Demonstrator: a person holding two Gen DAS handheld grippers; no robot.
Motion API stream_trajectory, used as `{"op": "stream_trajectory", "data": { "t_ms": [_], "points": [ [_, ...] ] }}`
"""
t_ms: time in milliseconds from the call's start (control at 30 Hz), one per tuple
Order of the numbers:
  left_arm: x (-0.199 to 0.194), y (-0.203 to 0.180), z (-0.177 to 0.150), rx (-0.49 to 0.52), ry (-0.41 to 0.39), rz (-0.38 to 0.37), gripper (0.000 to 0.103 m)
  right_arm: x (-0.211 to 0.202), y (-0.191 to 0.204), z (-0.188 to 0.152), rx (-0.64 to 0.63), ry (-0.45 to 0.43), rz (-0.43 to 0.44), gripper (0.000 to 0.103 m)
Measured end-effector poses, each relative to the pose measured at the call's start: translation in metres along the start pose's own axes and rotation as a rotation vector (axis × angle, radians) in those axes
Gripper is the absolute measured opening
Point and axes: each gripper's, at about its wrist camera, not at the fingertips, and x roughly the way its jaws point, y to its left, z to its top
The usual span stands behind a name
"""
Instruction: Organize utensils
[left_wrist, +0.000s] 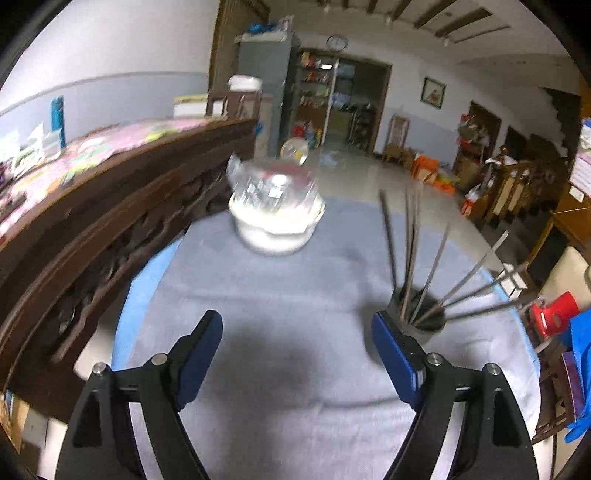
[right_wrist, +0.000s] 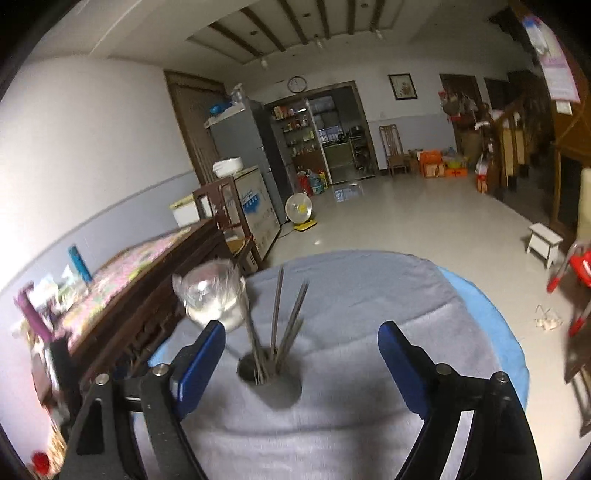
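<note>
Both tools hang above the tabletop, which is draped in a grey cloth. The left hand-held gripper is spread wide and carries nothing; the right hand-held gripper is likewise spread and empty.

The utensils, a bundle of thin metal chopsticks, already stand in a dark cylindrical holder toward the right side of the cloth. In the left wrist view they fan outward, several leaning far over toward the table's edge; in the right wrist view the holder sits between the right tool's fingers, a little left of centre, with the sticks rising out of it. No loose utensil shows on the cloth, so the job looks close to done.

If tidying goes on, the sensible move is probably to come in from above, gather the leaning sticks gently and avoid nudging the holder, which looks light enough to tip.

Behind it, a white bowl carries something under crinkled clear plastic; the blur hides what is inside.
</note>
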Motion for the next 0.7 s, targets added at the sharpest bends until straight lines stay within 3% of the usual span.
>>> {"op": "stream_trajectory", "data": {
  "t_ms": [333, 700],
  "points": [
    [-0.017, 0.005, -0.035, 0.014, 0.057, 0.014, 0.083, -0.015, 0.038, -0.099, -0.083, 0.092, -0.052, 0.087],
    [-0.036, -0.009, -0.043, 0.097, 0.042, 0.021, 0.083, -0.025, 0.042, -0.111, -0.096, 0.049, -0.101, 0.088]
  ]
}}
